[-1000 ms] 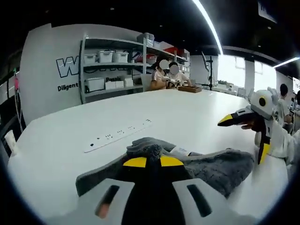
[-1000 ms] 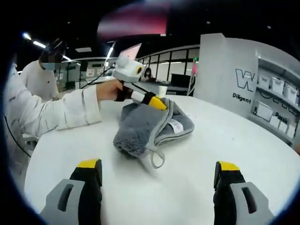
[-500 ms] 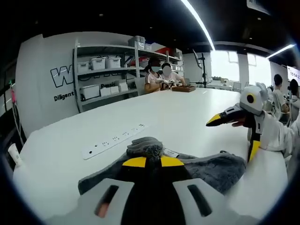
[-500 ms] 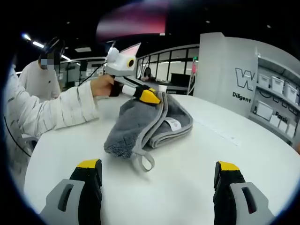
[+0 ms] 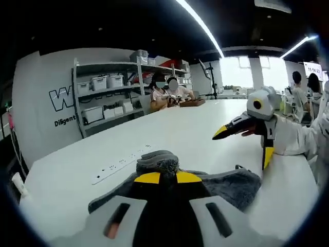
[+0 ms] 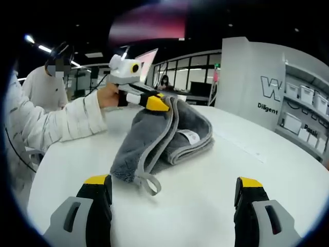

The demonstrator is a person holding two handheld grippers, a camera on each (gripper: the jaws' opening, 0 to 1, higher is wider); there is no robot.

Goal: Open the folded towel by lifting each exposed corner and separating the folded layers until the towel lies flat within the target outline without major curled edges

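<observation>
In the right gripper view, a person's sleeve (image 6: 56, 126) reaches in from the left, the hand holding the left gripper (image 6: 156, 103) — its yellow-tipped jaws are closed on the upper edge of the grey towel (image 6: 159, 141), lifting that part off the white table (image 6: 247, 170). The towel hangs down from the grip in folded layers, its lower end resting on the table with a small hanging loop (image 6: 149, 184) trailing at the near left corner and a white label (image 6: 190, 136) showing on the right fold. Nearer, the right gripper (image 6: 174, 193) has its jaws set wide apart, well short of the towel and touching nothing.

In the left gripper view, a shelving unit (image 5: 110, 92) with white bins stands far left, and a white power strip (image 5: 122, 163) lies on the table beyond the towel. The left gripper's own jaws pinch a bunched tuft of towel at centre — the rest of the cloth spreads to the right on the table. Farther right, the right gripper comes in, jaws splayed above the table.
</observation>
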